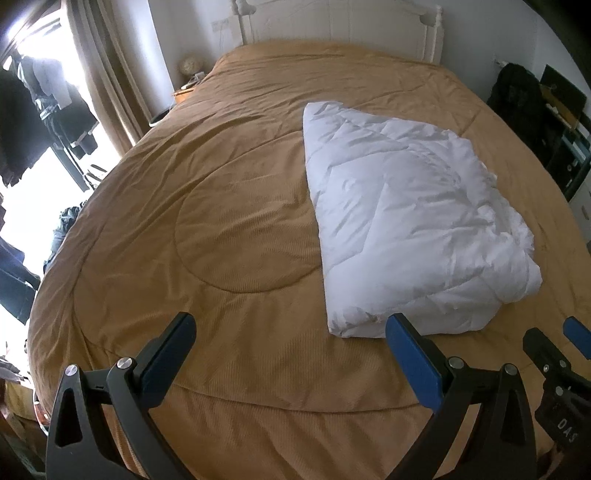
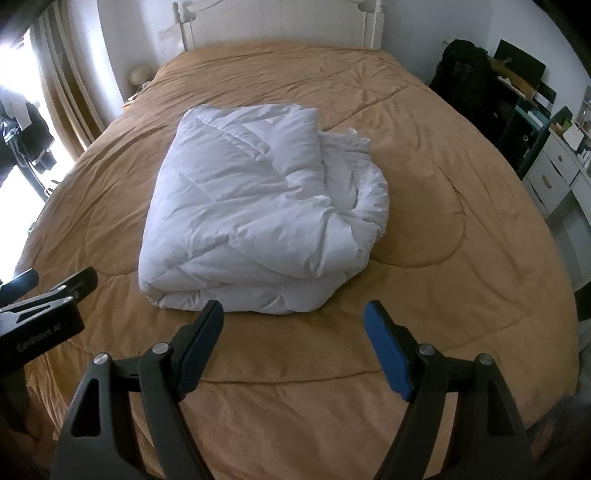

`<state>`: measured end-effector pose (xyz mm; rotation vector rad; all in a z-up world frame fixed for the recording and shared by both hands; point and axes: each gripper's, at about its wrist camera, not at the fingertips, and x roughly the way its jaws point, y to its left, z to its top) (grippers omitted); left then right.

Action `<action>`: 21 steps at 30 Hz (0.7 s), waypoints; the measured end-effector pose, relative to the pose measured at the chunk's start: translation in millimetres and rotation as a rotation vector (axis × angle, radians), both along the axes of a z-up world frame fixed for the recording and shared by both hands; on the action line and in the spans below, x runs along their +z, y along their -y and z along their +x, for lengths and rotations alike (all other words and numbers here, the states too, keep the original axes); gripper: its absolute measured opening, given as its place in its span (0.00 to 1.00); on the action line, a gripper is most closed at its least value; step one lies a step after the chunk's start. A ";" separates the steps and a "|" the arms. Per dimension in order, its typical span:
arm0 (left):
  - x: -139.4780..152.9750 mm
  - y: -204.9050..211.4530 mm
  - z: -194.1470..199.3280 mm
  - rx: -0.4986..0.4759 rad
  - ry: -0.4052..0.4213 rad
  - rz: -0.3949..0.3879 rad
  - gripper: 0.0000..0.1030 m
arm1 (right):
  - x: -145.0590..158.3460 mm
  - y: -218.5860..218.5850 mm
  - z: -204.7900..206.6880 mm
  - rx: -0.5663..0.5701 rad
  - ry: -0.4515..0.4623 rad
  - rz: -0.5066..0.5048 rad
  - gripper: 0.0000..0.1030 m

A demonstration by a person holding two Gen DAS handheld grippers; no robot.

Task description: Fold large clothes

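A: Where is the white duvet (image 2: 255, 218) sitting right now?

B: It is lying folded into a thick bundle on the tan bedspread (image 2: 461, 295), toward the foot half of the bed, well short of the white headboard (image 2: 280, 26). From the right wrist view its neat folded edge is facing the cameras, while the looser, bunched layers are spilling out on its right side.

A: And the tongs?

B: Both are hanging over the foot of the bed, holding nothing. The left tongs (image 1: 291, 350) are standing wide open, with the near corner of the duvet (image 1: 402, 229) lying just beyond the right blue pad (image 1: 413, 362). The right tongs (image 2: 295, 339) are also spread wide, with the bundle's front edge just ahead of the gap.

A: Why are they sitting like that?

B: I am guessing the person is pausing to judge the bundle. Open jaws suit either another grab or simply letting go after a fold.

A: Is the folding finishing, then?

B: It is looking close to done, since the duvet is already compact. The ragged right side may be needing a tuck, though; puffy filling tends to spring back, so those layers could be creeping open.
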<state>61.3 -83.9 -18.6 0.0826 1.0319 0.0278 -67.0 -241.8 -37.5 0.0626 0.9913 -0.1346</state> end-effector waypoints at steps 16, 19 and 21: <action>-5.0 -1.8 -1.2 0.014 -0.008 -0.014 0.99 | -2.9 -5.3 -1.2 -0.004 -0.004 -0.004 0.76; -4.6 -2.0 -1.7 0.013 -0.007 -0.014 0.99 | -3.9 -6.7 -1.9 -0.003 -0.007 -0.002 0.76; -4.8 -1.9 -1.8 0.015 -0.010 -0.011 0.99 | -4.7 -7.9 -2.3 -0.001 -0.010 0.000 0.76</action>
